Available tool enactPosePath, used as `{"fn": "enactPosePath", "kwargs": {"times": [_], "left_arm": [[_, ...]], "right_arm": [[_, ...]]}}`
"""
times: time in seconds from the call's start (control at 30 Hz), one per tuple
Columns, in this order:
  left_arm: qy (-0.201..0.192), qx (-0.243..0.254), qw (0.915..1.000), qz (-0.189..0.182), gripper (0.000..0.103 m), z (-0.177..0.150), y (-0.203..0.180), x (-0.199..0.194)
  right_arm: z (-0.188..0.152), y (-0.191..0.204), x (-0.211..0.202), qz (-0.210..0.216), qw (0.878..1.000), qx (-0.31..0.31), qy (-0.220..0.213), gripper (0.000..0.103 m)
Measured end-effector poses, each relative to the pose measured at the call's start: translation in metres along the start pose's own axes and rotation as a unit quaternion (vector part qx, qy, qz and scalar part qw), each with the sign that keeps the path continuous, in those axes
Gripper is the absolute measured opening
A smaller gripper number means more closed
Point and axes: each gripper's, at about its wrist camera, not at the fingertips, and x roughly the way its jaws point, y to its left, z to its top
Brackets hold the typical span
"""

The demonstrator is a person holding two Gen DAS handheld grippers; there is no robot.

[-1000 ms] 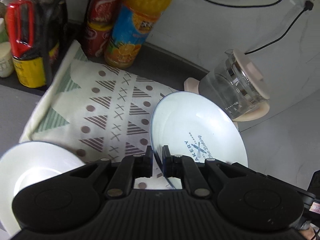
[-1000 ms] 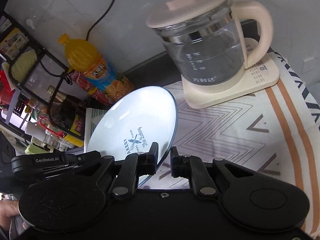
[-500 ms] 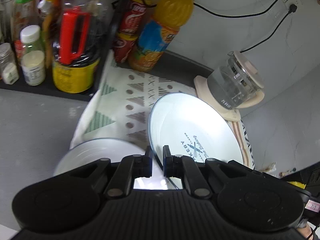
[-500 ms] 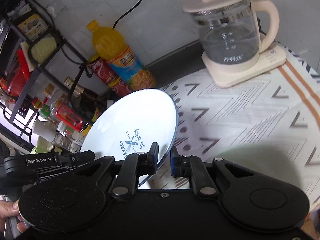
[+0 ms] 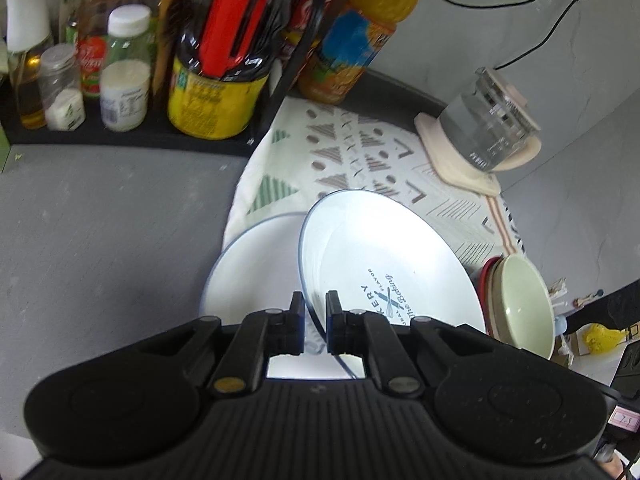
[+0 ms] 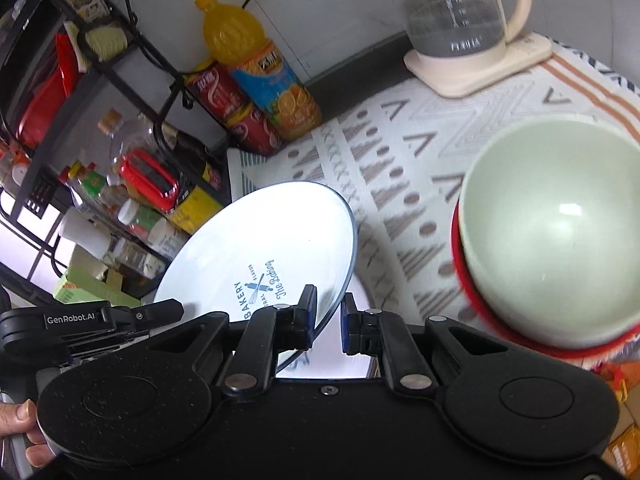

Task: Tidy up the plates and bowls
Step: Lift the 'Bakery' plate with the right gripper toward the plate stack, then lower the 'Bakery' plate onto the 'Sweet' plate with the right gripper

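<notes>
Landmark: the white round plate with a thin blue rim and blue "BAKERY" print [image 5: 394, 258] [image 6: 256, 248], held off the desk and tilted, its printed face turned up and toward the right of the left wrist view.

Left of the plate, on the grey desk [image 5: 100, 232], a black wire rack [image 6: 120, 80] carries jars and bottles, among them a dark bottle with a red handle and yellow label [image 5: 222, 60]. A tall orange-juice bottle with a blue label [image 5: 356, 36] [image 6: 260, 68] stands beyond the plate beside red soda cans [image 6: 228, 108].

Directly under the plate's left edge lies a second white round plate [image 5: 256, 272], flat on the patterned white cloth mat [image 5: 352, 148] [image 6: 400, 160].

The left gripper [image 5: 314, 322] is clamped on the near rim of the tilted plate, which passes edge-on between its fingers. The right gripper [image 6: 328, 320] straddles the opposite rim; the inner finger touches the plate face, but the outer finger stands slightly off, so contact is partial.

Right of the plate, a pale green ceramic bowl [image 5: 520, 304] [image 6: 556, 232] sits nested in a red bowl [image 6: 472, 304], just beside the plate's right edge. Beyond the plate to the right, a glass kettle on a cream base [image 5: 484, 128] [image 6: 464, 12] stands on the mat.
</notes>
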Motion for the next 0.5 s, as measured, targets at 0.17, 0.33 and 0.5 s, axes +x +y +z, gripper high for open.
{"fn": "enactPosePath", "kwargs": {"times": [0.17, 0.33, 0.5], "left_arm": [[0.016, 0.0, 0.9998, 0.006, 0.007, -0.012, 0.013, 0.009], [0.024, -0.006, 0.9997, 0.01, 0.007, -0.02, 0.024, 0.017], [0.028, -0.011, 0.9994, 0.016, 0.007, -0.025, 0.032, 0.025]], "right_arm": [[-0.021, 0.002, 0.009, -0.016, 1.0, 0.001, 0.009, 0.012], [-0.035, 0.001, 0.018, -0.027, 0.999, 0.003, 0.017, 0.012], [-0.043, 0.002, 0.027, -0.036, 0.999, -0.001, 0.025, 0.012]]}}
